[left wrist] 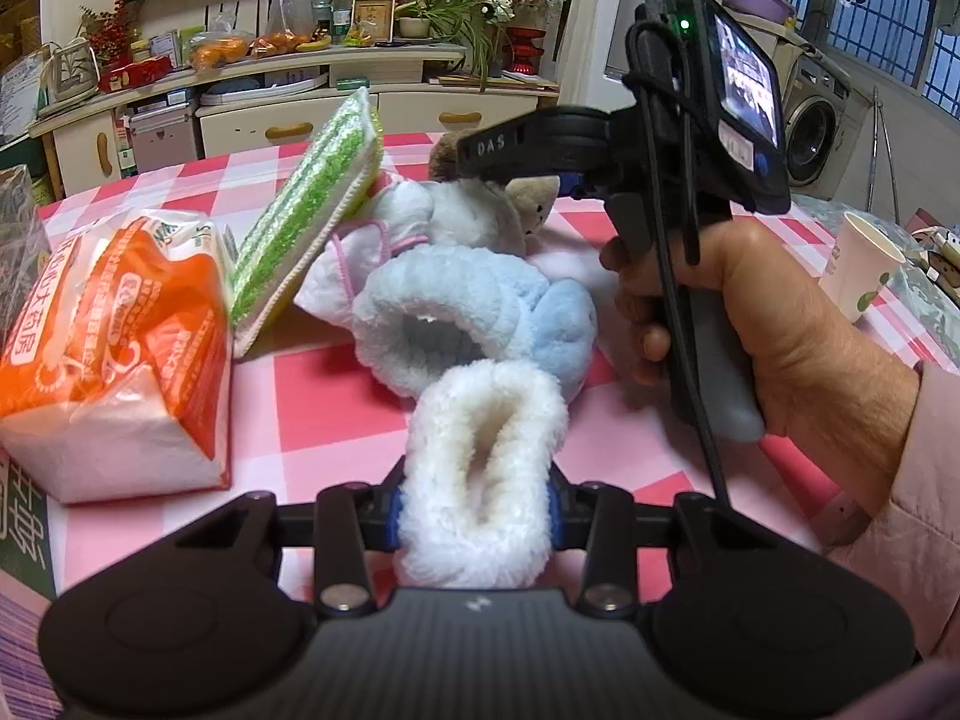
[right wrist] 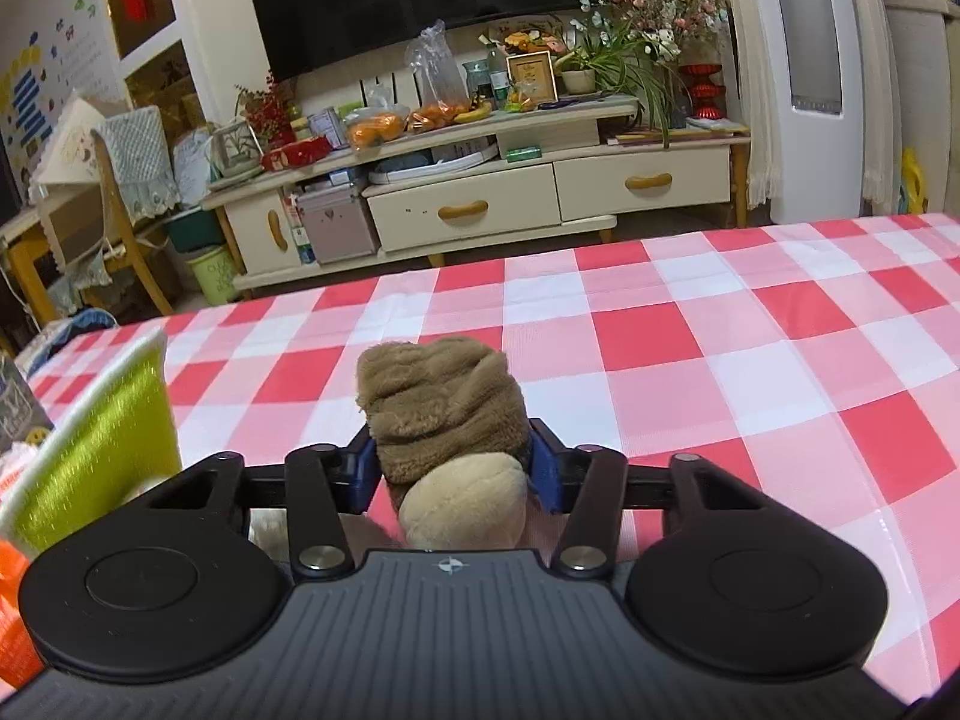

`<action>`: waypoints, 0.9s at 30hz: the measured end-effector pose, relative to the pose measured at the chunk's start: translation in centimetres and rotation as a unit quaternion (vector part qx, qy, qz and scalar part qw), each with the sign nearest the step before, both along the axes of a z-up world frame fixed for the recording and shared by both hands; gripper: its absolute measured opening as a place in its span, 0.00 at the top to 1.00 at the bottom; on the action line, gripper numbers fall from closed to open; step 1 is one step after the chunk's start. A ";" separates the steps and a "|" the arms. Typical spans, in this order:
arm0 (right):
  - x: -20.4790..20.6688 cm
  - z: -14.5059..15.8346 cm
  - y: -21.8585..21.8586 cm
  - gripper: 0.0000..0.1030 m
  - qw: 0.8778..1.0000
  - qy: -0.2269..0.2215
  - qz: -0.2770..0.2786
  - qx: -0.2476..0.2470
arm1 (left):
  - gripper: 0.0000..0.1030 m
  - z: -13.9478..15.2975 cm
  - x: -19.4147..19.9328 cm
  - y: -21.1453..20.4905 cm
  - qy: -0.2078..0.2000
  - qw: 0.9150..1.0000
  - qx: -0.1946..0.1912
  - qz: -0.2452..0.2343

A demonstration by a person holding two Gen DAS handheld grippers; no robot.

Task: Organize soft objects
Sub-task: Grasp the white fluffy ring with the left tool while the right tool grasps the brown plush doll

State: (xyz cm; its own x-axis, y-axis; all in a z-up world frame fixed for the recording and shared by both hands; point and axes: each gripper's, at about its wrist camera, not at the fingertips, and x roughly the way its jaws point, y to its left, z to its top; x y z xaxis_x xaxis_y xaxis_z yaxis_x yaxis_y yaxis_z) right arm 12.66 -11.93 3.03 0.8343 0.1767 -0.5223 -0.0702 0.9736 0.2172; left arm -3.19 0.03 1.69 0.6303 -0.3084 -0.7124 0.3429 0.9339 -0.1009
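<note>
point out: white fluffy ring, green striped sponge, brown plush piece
white fluffy ring (left wrist: 480,468), left wrist view, on its near fleece rim
green striped sponge (left wrist: 306,204), left wrist view, on its striped face
brown plush piece (right wrist: 444,414), right wrist view, on its brown upper part

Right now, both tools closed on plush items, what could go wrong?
1. The left tool pinches only the near end of the white fluffy ring, which touches the blue fluffy ring; lifting may drag that along.
2. The right tool grips the brown plush toy in the pile; pulling could tip the leaning green sponge.
3. The paper cup stands near the right hand; a swing could topple it.
</note>
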 end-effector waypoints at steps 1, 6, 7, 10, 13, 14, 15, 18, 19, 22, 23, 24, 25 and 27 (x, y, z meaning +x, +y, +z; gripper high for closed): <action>-0.2 0.0 0.2 0.45 1.000 -0.004 0.005 -0.008 | 0.63 0.0 0.0 0.1 0.000 1.000 0.000 0.001; -1.4 0.2 0.4 0.48 0.999 -0.019 -0.002 -0.029 | 0.64 0.2 0.0 0.5 0.001 1.000 -0.004 0.008; -1.6 0.2 0.3 0.48 0.999 -0.021 -0.003 -0.031 | 0.64 0.2 -0.1 0.5 0.002 1.000 -0.004 0.008; -2.5 0.2 -0.1 0.48 0.999 -0.026 -0.014 -0.035 | 0.64 0.4 -0.3 0.7 0.001 1.000 -0.008 0.010; -3.5 0.2 -0.7 0.48 0.999 -0.025 -0.024 -0.035 | 0.64 0.7 -0.6 0.9 -0.004 1.000 -0.010 0.011; -3.8 0.1 -1.0 0.48 0.999 -0.024 -0.027 -0.034 | 0.64 0.8 -0.7 1.0 -0.005 1.000 -0.012 0.012; -4.2 0.1 -1.2 0.48 0.999 -0.022 -0.030 -0.032 | 0.64 1.0 -0.7 1.1 -0.006 1.000 -0.015 0.012; -5.2 0.1 -1.5 0.48 0.998 -0.020 -0.037 -0.035 | 0.64 1.5 -1.0 1.4 -0.012 1.000 -0.019 0.013; -5.6 0.2 -1.7 0.48 0.998 -0.020 -0.040 -0.036 | 0.64 1.6 -1.0 1.4 -0.015 1.000 -0.020 0.013; -6.6 0.2 -2.0 0.48 0.998 -0.019 -0.049 -0.035 | 0.64 2.1 -1.3 1.7 -0.020 0.999 -0.025 0.013; -7.0 0.2 -2.1 0.48 0.998 -0.018 -0.053 -0.034 | 0.64 2.2 -1.3 1.8 -0.022 0.999 -0.026 0.013; -7.3 0.1 -2.2 0.48 0.998 -0.017 -0.056 -0.034 | 0.64 2.4 -1.3 1.9 -0.024 0.999 -0.028 0.013; -7.6 0.1 -2.2 0.48 0.998 -0.015 -0.058 -0.034 | 0.64 2.5 -1.4 2.1 -0.026 0.999 -0.030 0.014; -8.3 0.0 -2.3 0.48 0.997 -0.012 -0.062 -0.034 | 0.64 2.8 -1.5 2.3 -0.031 0.999 -0.032 0.014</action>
